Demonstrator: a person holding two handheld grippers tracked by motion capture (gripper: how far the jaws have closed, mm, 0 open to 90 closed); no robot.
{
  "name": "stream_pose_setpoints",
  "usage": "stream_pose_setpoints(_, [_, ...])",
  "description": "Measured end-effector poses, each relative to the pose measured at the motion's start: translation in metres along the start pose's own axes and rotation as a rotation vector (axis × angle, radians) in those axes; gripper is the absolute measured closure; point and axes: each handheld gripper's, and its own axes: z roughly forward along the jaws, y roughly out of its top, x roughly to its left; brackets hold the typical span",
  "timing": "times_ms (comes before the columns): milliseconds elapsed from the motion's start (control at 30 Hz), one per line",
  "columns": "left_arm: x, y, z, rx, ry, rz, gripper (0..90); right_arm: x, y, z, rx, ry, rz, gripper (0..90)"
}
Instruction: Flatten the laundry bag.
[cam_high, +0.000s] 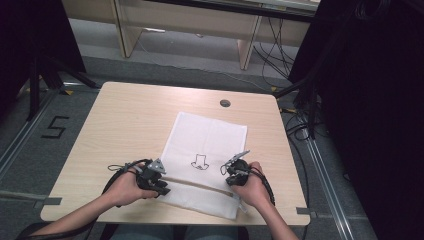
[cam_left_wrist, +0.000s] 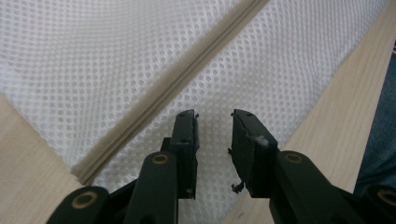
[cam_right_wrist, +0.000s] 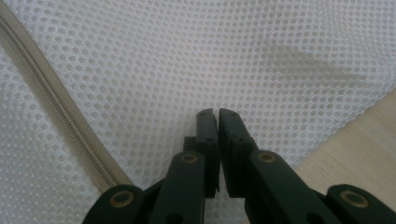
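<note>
A white mesh bag (cam_high: 210, 137) lies flat on the wooden table (cam_high: 130, 115), with a small black drawing (cam_high: 201, 162) on it. A beige zipper (cam_high: 200, 183) runs across its near part. My left gripper (cam_high: 159, 187) hovers at the bag's near left corner. In the left gripper view its jaws stand apart over the mesh (cam_left_wrist: 116, 56), right of the zipper (cam_left_wrist: 163, 95), with nothing between them (cam_left_wrist: 214, 114). My right gripper (cam_high: 234, 177) is at the bag's near right. Its jaws (cam_right_wrist: 215, 112) are shut over the mesh (cam_right_wrist: 187, 56), the zipper (cam_right_wrist: 56, 107) off to their left.
Bare table edge (cam_left_wrist: 322, 107) lies just right of the left jaws, and bare wood (cam_right_wrist: 355, 135) right of the right jaws. A round cable hole (cam_high: 225, 103) sits at the table's far side. Black drapes, stands and cables (cam_high: 300, 125) flank the table.
</note>
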Motion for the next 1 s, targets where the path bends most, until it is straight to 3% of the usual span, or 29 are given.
stream_pose_setpoints(67, [-0.002,-0.002,0.003,-0.013,-0.002,-0.019,70.1,0.000,0.001,0.000,0.010,-0.011,0.020,87.7])
stream_pose_setpoints(100, [-0.004,-0.004,0.004,0.006,0.000,-0.021,70.4,-0.002,0.003,0.003,-0.014,-0.013,-0.008,87.8])
stream_pose_setpoints(167, [-0.003,-0.005,0.003,0.017,0.002,0.002,71.0,-0.002,0.006,0.004,-0.016,-0.018,-0.013,87.8])
stream_pose_setpoints(233, [-0.003,-0.006,0.002,0.018,0.004,-0.006,71.2,-0.001,0.008,0.004,-0.010,-0.014,0.007,87.8])
stream_pose_setpoints(267, [-0.006,-0.007,0.003,-0.011,-0.001,-0.036,71.3,-0.003,0.010,0.006,-0.020,-0.019,-0.006,87.8])
stream_pose_setpoints(300, [-0.006,-0.007,0.003,-0.011,-0.001,-0.036,71.5,-0.003,0.010,0.006,-0.020,-0.019,-0.006,87.8])
stream_pose_setpoints(333, [-0.005,-0.009,0.001,0.016,0.003,-0.014,71.8,-0.002,0.013,0.007,-0.019,-0.022,0.008,87.8])
stream_pose_setpoints(400, [-0.005,-0.009,0.000,0.017,-0.001,-0.006,72.1,-0.002,0.015,0.008,-0.024,-0.025,0.006,87.7])
stream_pose_setpoints(633, [-0.013,-0.016,-0.003,0.023,-0.011,-0.009,72.2,-0.001,0.020,0.013,-0.055,-0.028,-0.002,87.3])
stream_pose_setpoints(767, [-0.015,-0.019,-0.006,0.038,-0.009,0.011,72.2,0.001,0.018,0.013,-0.076,-0.019,0.030,87.1])
stream_pose_setpoints(800, [-0.017,-0.019,-0.005,0.041,-0.014,-0.003,72.2,0.001,0.018,0.013,-0.081,-0.014,0.036,87.0])
stream_pose_setpoints(867, [-0.016,-0.018,-0.006,0.045,-0.028,0.001,71.8,0.001,0.018,0.014,-0.090,-0.018,0.020,86.8])
stream_pose_setpoints(933, [-0.015,-0.017,-0.008,0.015,-0.039,-0.010,71.4,0.001,0.019,0.015,-0.094,-0.010,0.022,86.7])
stream_pose_setpoints(1000, [-0.011,-0.014,-0.012,-0.028,-0.024,-0.018,72.9,0.002,0.019,0.015,-0.100,-0.007,0.033,86.7])
